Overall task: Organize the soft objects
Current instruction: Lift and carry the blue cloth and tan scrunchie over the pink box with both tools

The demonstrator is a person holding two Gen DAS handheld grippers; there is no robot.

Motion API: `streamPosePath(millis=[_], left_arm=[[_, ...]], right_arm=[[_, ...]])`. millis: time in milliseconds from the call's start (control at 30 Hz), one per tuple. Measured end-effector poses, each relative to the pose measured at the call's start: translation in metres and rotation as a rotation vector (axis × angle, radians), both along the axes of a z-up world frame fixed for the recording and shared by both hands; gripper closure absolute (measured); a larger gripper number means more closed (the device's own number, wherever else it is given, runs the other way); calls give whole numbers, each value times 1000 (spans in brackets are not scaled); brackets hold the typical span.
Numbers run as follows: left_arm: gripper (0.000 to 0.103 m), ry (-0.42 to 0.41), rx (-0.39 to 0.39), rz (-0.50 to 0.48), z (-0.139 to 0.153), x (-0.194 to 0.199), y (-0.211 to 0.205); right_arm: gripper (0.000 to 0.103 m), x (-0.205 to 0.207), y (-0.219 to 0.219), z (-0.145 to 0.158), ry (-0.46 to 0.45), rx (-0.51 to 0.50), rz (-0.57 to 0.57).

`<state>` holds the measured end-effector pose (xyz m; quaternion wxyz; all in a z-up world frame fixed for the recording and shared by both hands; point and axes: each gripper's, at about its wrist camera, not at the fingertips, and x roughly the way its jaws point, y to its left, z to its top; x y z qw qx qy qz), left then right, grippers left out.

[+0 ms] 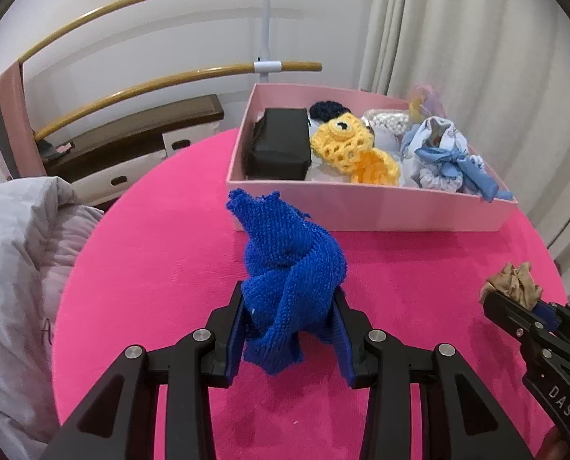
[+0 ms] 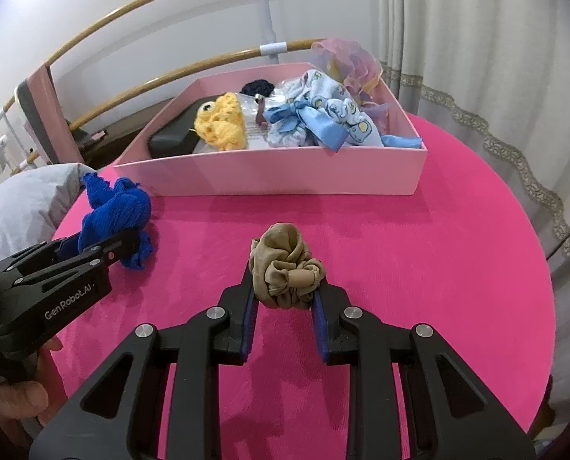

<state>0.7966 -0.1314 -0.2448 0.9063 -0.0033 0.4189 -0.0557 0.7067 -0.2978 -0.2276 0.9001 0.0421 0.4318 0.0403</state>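
- Round table with a bright pink cover (image 1: 419,276); pale curtains (image 2: 476,57) behind.
- Left gripper (image 1: 290,306): jaws clamped on a knotted blue knit cloth (image 1: 285,260), in front of the box's near wall.
- Right gripper (image 2: 285,287): jaws closed on a tan scrunchie (image 2: 283,268), over the cover.
- Pink box (image 2: 285,176) beyond both: black case (image 1: 279,145), yellow crochet piece (image 1: 346,145), blue-ribboned fabric (image 2: 315,122).

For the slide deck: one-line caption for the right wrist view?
Right gripper pinches a tan scrunchie above the pink tablecloth, facing the pink box.
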Motion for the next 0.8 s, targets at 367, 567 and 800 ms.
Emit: streamPosePath(millis=[367, 567, 800], left_arm=[[66, -59, 11, 8, 33, -30, 9], [66, -95, 9, 9, 56, -47, 15], [66, -153, 8, 8, 87, -53, 19]], right_arm=[[80, -17, 7, 24, -49, 7, 25], [80, -22, 13, 40, -81, 10, 42], [80, -18, 13, 66, -133, 15, 63]])
